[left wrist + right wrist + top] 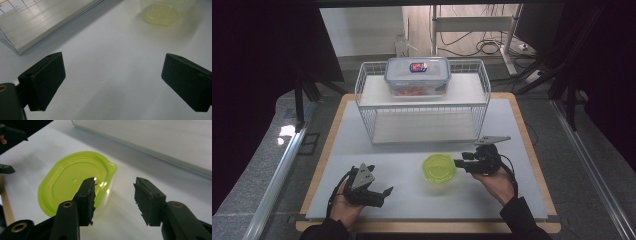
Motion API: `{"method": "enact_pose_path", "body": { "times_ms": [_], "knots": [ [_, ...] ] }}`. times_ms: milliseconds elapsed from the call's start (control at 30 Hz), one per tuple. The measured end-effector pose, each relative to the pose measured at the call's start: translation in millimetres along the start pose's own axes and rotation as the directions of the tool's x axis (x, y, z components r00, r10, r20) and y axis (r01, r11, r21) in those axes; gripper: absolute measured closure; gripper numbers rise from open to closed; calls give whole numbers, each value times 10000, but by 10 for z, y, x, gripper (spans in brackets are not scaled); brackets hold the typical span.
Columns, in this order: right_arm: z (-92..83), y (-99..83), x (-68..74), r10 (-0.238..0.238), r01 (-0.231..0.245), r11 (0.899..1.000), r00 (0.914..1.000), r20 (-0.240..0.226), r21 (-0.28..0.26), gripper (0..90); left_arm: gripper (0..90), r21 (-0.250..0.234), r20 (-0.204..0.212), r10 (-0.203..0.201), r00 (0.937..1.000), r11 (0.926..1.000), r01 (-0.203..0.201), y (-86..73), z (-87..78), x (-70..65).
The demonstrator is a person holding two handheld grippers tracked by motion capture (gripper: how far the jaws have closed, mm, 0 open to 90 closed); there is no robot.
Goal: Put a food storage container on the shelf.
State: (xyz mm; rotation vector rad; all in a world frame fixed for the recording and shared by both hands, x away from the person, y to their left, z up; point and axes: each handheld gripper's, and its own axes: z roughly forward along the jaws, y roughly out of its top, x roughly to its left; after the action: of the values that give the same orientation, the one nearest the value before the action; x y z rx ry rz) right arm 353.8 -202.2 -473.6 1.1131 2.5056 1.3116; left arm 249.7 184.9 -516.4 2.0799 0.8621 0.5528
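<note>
A person's right tool hangs beside a lime-green lidded container on the white table, its jaws parted and gripping nothing; one jaw hovers over the lid's rim while the other stands clear of it. The container sits near the front of the table, just ahead of a white wire rack whose upper shelf carries a clear lidded food box. The left tool rests well apart at front left, jaws spread wide and holding nothing.

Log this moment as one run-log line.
right hand-held gripper: open at green-lidded container edge, nothing gripped | left hand-held gripper: open, empty, over table
</note>
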Motion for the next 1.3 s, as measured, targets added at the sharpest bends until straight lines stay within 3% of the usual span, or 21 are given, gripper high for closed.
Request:
{"method": "enact_pose_path", "body": {
  "times_ms": [200, 467, 600, 733, 800, 867, 933, 1100, 1300],
  "knots": [
    [127, 51, 11, 290, -276, 9992, 9983, -514, 272, 602, 50, 40, -1, 67, 10000, 10000, -67, 1, 1, -2],
    [267, 87, -35, 514, -473, 9964, 9969, -592, 697, 652, 50, 47, 0, 106, 9999, 9999, -106, 0, 0, -3],
    [283, 76, -68, 928, -865, 9928, 9928, -757, 826, 709, 51, 64, 15, 132, 9999, 9999, -133, 1, 5, -7],
    [307, 64, -125, 1777, -1649, 9807, 9758, -1276, 1047, 767, 50, 80, 5, 226, 9997, 9997, -226, 6, 8, -19],
    [328, 66, -131, 1929, -1763, 9781, 9676, -1630, 1108, 791, 50, 88, -8, 244, 9997, 9997, -244, 6, 9, -23],
    [330, 74, -120, 1927, -1754, 9778, 9678, -1617, 1149, 793, 51, 89, -13, 252, 9997, 9996, -252, 6, 9, -24],
    [323, 101, -100, 1709, -1530, 9802, 9742, -1473, 1257, 796, 51, 76, -15, 276, 9996, 9996, -276, 6, 6, -22],
    [324, 116, -113, 1630, -1424, 9804, 9744, -1545, 1362, 789, 51, 81, -17, 283, 9996, 9996, -283, 4, 9, -21],
    [388, 154, -129, 1487, -1299, 9837, 9765, -1562, 1245, 707, 51, 115, -5, 287, 9996, 9995, -287, 3, 11, -21]
  ]
}}
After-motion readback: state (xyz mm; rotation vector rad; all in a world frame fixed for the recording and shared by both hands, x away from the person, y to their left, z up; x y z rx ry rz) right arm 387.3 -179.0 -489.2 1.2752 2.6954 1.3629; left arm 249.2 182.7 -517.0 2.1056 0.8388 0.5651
